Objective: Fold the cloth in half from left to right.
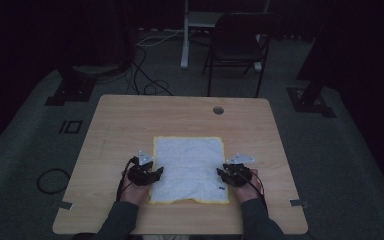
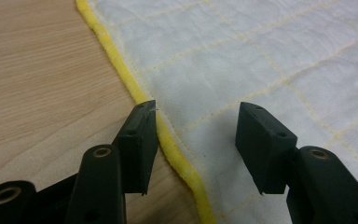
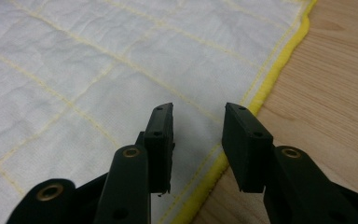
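Cloth lies flat (yellow hem close-up); left claw and right claw gape, gripping nothing.

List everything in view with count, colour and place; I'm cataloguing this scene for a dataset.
cloth: one, white with yellow edging, flat on the table's near half
table: one, light wood, centre
cable hole: one, grey, table's far right
chair: one, black, behind the table
floor cables: several, black, behind the table
left gripper: one, black, open at the cloth's left edge
right gripper: one, black, open at the cloth's right edge
sleeves: two, grey, bottom
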`<state>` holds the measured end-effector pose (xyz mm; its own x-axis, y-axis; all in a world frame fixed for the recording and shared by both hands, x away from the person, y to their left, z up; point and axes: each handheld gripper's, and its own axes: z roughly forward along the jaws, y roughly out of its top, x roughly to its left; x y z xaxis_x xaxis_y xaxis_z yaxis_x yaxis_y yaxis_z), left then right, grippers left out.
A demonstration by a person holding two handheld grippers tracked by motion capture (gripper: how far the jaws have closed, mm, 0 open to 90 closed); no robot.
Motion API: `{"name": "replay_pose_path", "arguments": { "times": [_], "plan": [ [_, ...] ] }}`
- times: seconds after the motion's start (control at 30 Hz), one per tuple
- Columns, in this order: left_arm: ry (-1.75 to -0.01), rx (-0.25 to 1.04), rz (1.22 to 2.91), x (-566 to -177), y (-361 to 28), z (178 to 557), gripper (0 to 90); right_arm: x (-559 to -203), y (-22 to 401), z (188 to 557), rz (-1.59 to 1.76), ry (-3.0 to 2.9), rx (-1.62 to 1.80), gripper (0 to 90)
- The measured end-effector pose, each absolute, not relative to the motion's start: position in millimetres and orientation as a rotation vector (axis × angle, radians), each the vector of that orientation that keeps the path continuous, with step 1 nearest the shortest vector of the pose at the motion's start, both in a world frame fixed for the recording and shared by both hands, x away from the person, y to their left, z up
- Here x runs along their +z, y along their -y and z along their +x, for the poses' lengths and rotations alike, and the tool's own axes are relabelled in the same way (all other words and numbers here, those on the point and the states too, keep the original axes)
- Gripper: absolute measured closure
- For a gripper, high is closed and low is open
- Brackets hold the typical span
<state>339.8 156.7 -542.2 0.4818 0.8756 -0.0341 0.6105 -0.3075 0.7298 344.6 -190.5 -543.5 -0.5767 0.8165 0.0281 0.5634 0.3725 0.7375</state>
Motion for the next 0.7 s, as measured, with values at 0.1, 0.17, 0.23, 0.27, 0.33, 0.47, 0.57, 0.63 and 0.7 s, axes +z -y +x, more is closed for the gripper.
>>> {"name": "replay_pose_path", "arguments": {
  "times": [0.1,0.17,0.23,0.27,0.33,0.47,0.57,0.63,0.7],
  "plan": [
    [-1.222,0.508,2.037,-542.5,-153.9,337.9,53.2,-543.5,190.3,344.4,1.208,-2.296,1.03,63.4],
    [-1.218,0.507,2.043,-542.1,-152.3,337.0,58.0,-543.5,190.3,344.4,1.209,-2.295,1.031,63.4],
    [-1.221,0.495,2.042,-541.6,-151.3,337.0,61.8,-543.6,190.2,344.3,1.21,-2.294,1.031,63.4],
    [-1.223,0.491,2.042,-541.3,-151.2,337.2,62.4,-543.6,190.2,344.3,1.209,-2.294,1.03,63.4],
    [-1.223,0.488,2.039,-541.4,-151.4,337.2,64.2,-543.7,190.2,344.2,1.211,-2.293,1.032,63.4],
    [-1.225,0.48,2.024,-542.2,-151.7,335.8,72.9,-543.7,189.9,344.0,1.214,-2.289,1.031,63.3],
    [-1.231,0.464,2.014,-542.4,-153.2,336.4,80.1,-543.7,189.5,343.7,1.216,-2.289,1.034,63.2],
    [-1.226,0.454,2.018,-542.1,-154.2,336.8,83.5,-543.6,189.0,343.2,1.216,-2.292,1.037,62.9],
    [-1.229,0.455,2.021,-541.7,-154.7,336.7,84.9,-543.7,188.4,342.7,1.217,-2.293,1.038,62.7]
  ]
}}
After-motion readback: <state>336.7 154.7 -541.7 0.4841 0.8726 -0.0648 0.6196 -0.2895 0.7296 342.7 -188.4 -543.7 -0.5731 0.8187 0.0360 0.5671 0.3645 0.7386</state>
